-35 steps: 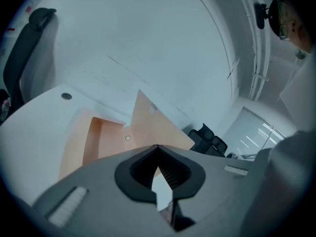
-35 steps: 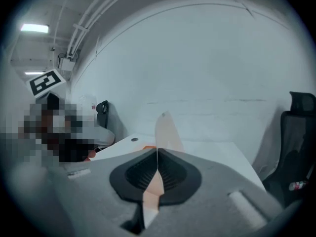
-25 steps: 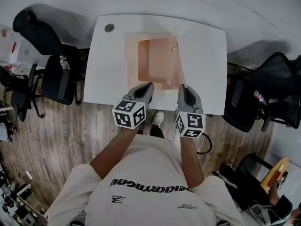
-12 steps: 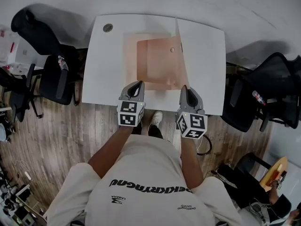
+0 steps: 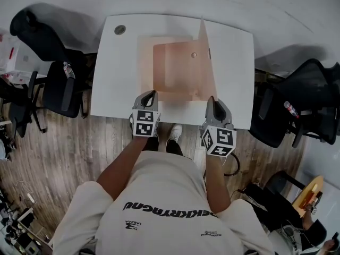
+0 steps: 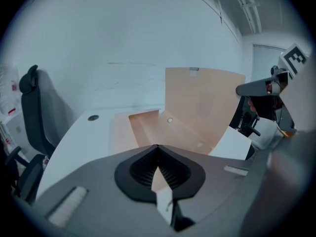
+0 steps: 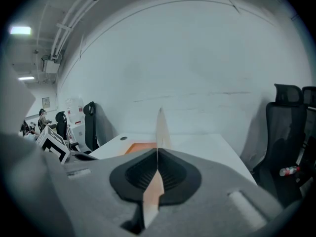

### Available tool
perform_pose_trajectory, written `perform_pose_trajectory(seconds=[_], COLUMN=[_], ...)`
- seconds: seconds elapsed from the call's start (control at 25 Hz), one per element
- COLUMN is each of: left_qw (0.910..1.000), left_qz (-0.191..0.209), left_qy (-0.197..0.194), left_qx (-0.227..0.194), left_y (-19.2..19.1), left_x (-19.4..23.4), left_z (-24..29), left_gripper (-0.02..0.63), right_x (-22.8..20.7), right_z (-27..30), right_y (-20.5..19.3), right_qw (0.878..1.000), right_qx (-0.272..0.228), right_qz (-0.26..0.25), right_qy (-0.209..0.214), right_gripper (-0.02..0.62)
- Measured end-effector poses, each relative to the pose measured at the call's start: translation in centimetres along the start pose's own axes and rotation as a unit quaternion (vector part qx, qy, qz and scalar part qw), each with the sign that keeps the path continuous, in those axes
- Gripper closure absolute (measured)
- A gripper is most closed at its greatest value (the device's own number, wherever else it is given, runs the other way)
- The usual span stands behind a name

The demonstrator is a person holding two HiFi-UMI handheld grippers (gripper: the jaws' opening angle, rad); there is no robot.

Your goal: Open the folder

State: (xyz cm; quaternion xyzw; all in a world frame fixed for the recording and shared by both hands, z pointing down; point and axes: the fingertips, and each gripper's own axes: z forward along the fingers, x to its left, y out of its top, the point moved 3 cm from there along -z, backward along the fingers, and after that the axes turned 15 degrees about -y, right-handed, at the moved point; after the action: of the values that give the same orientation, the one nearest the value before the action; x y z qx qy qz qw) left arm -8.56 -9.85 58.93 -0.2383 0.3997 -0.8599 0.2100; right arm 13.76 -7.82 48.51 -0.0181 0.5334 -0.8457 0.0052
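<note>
A peach paper folder (image 5: 172,70) lies in the middle of the white table (image 5: 114,78). Its front cover (image 5: 206,47) stands nearly upright along the folder's right side, and the inner pocket with a round button (image 5: 194,54) lies bare. My right gripper (image 5: 211,101) is shut on the near bottom corner of that cover, which shows edge-on (image 7: 160,125) above my right gripper (image 7: 157,154). At the folder's near left corner my left gripper (image 5: 150,95) is shut on the lower sheet (image 6: 159,177), a thin peach strip pinched in my left gripper (image 6: 158,149).
A round cable hole (image 5: 120,30) sits at the table's far left corner. Black office chairs (image 5: 58,84) stand to the left and another chair (image 5: 297,105) to the right. The near table edge runs just under both grippers, over wooden floor (image 5: 74,153).
The folder's cover has swung up from lying low to standing nearly upright on the right. My left gripper has rolled and sunk toward the near table edge. My right gripper has hardly moved.
</note>
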Motion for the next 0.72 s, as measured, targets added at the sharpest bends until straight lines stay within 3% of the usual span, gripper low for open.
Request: perform_pose_trajectory(seconds=[0.48, 0.72], left_qw=[0.9991, 0.9988], left_qz=[0.033, 0.023], left_qy=[-0.006, -0.012], left_qx=[0.028, 0.042], left_y=[-1.3, -2.2], left_x=[0.7, 0.9], left_z=[3.1, 4.1], left_gripper=[0.611, 0.611], right_x=[-1.8, -2.3], right_z=[0.8, 1.2], right_y=[-0.4, -0.4], right_qw=[0.999, 0.998], right_qx=[0.019, 0.027], right_qz=[-0.029, -0.037], right_qy=[-0.027, -0.037], right_gripper=[0.592, 0.592])
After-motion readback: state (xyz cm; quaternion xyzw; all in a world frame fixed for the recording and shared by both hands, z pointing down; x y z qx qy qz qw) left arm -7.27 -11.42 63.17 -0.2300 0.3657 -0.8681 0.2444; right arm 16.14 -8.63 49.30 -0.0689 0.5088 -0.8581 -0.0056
